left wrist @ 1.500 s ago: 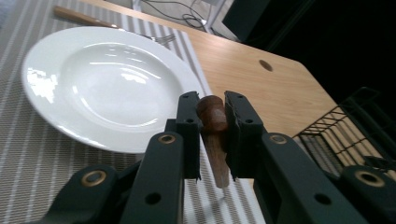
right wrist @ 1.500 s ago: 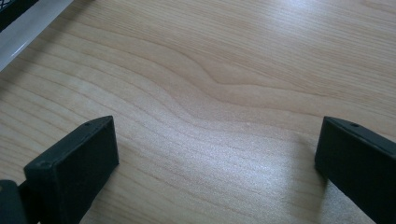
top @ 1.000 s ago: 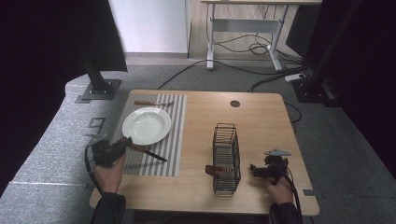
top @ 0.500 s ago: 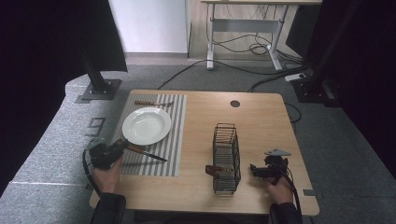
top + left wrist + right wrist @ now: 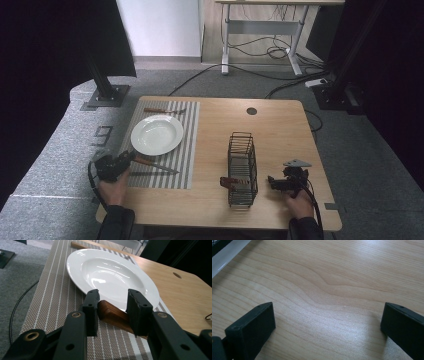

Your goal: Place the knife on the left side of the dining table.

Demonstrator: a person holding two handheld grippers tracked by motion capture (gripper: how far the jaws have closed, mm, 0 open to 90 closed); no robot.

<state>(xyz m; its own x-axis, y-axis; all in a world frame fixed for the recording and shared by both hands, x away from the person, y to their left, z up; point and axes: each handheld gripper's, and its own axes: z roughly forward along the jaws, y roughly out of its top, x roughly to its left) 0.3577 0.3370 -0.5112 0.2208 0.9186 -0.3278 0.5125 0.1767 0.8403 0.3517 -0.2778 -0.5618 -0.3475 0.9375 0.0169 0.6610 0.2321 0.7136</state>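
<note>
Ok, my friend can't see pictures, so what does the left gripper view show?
The left gripper's two black jaws stand on either side of a knife's brown wooden handle, which lies on a striped placemat. Right behind it sits a shiny white plate, with the wooden table beyond.

Looks like a lab/recording studio, not a home: light wood table (image 5: 280,125) w/ a cable grommet hole (image 5: 251,111) stands on grey carpet (image 5: 60,150), black curtains either side, black stand bases (image 5: 102,95) bolted nearby. Behind it a height-adjustable desk frame (image 5: 260,30) w/ loose cables (image 5: 260,50) and a power strip (image 5: 316,82) on the floor. Place setting on the table — striped placemat (image 5: 185,145), white plate (image 5: 156,134) — reads as staged.
</note>
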